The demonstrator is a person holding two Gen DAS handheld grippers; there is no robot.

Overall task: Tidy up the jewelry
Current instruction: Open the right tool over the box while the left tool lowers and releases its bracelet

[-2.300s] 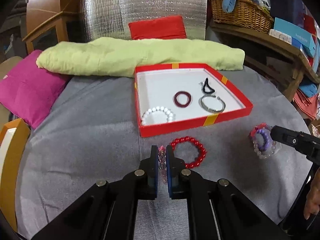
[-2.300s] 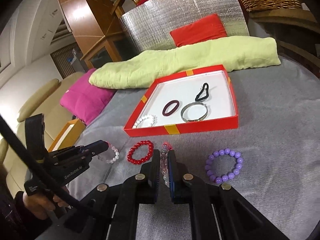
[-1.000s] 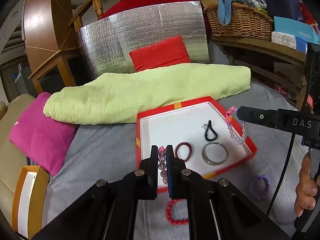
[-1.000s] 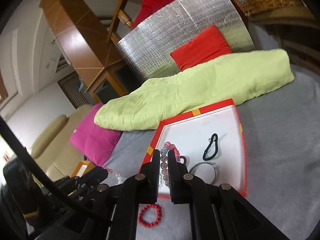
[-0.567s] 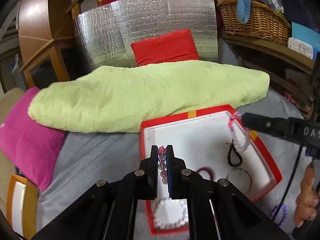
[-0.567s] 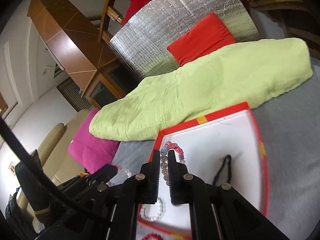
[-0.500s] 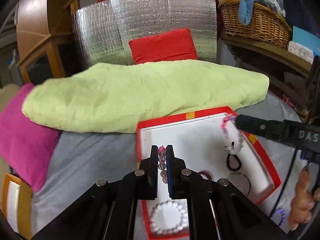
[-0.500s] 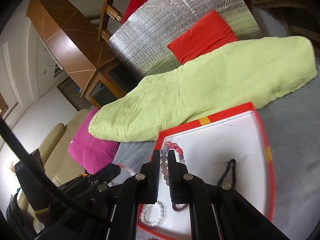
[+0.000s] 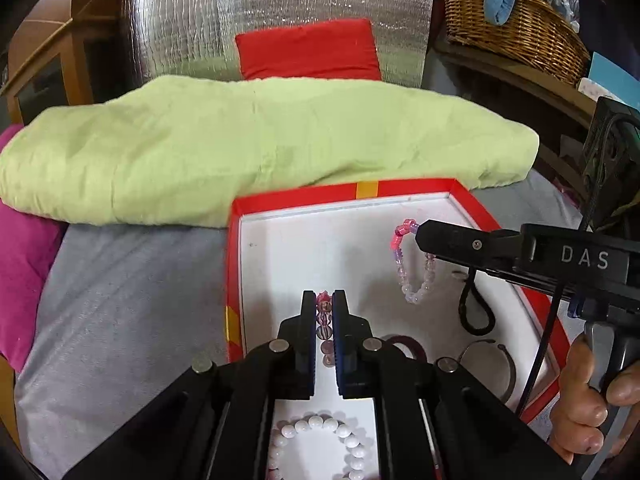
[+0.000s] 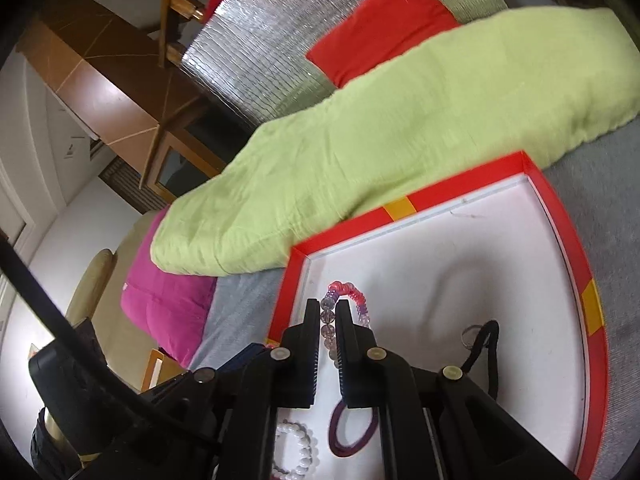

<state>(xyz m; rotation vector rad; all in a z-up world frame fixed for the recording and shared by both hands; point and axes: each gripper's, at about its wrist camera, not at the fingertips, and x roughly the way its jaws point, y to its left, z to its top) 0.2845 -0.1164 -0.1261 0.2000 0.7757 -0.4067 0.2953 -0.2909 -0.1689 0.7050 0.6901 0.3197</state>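
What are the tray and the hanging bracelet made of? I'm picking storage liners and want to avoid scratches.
The red tray looks like matte cardboard with a white paper lining, going by its thin folded walls. The hanging bracelet, shut in the right gripper, seems to be translucent pink and pale beads, glass or plastic; I cannot tell which.

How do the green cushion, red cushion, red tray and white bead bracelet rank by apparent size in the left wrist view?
1. green cushion
2. red tray
3. red cushion, farther off, so true size unsure
4. white bead bracelet, partly hidden
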